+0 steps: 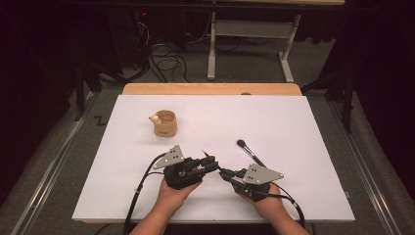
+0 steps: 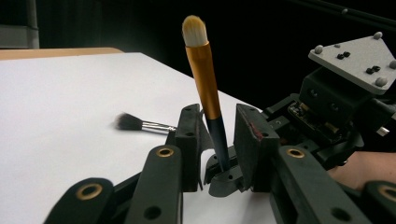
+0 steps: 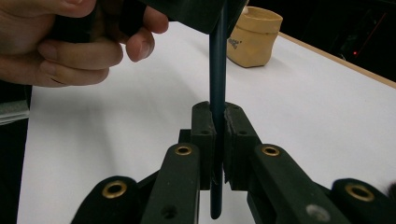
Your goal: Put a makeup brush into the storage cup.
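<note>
A makeup brush [image 2: 205, 79] with pale bristles, a gold ferrule and a dark blue handle stands upright between the jaws of my left gripper [image 2: 218, 133]. A gap shows beside the handle, so the left pads are not pressing on it. My right gripper [image 3: 218, 119] is shut on the same dark handle [image 3: 217, 70] lower down. In the high view both grippers meet near the table's front middle, the left gripper [image 1: 211, 164] tip to tip with the right gripper [image 1: 226, 174], and the brush's tip [image 1: 205, 153] pokes out above them.
A second brush [image 1: 249, 152] with dark bristles lies on the white mat [image 1: 303, 127] just beyond the right gripper. A tan round pouch [image 1: 165, 123] stands at the back left. A wooden table edge [image 1: 210, 88] borders the far side.
</note>
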`<state>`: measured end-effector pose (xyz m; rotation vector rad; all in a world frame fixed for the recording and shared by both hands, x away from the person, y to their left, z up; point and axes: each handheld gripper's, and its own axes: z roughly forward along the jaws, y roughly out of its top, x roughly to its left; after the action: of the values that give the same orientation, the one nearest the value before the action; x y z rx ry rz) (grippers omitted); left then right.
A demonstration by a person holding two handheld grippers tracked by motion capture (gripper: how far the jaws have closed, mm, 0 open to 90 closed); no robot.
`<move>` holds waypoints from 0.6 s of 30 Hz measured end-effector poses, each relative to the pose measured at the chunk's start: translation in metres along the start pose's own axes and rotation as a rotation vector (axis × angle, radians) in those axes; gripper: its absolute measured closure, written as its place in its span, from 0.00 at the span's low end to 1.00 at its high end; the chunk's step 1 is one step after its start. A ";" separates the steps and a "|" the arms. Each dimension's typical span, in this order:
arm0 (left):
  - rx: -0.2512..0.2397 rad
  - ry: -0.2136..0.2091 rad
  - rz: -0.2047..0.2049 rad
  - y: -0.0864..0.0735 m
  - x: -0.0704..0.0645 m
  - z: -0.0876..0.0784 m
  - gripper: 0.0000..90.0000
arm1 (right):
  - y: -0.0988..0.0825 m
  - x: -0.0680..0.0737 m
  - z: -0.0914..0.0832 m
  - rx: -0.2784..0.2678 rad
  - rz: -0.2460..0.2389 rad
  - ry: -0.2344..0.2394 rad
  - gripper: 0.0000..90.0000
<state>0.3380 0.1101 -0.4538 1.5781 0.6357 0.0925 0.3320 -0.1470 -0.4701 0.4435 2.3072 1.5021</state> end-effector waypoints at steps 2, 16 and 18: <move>-0.005 -0.009 -0.006 -0.001 0.001 0.000 0.81 | 0.000 0.000 0.000 0.000 0.001 -0.002 0.95; -0.016 -0.038 -0.015 -0.002 0.001 0.002 0.91 | -0.001 0.001 0.002 0.003 -0.024 -0.016 0.95; -0.016 -0.039 -0.013 -0.002 0.001 0.002 0.91 | -0.001 0.001 0.002 0.008 -0.028 -0.019 0.95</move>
<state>0.3388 0.1089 -0.4565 1.5571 0.6137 0.0571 0.3317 -0.1453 -0.4719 0.4242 2.2958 1.4695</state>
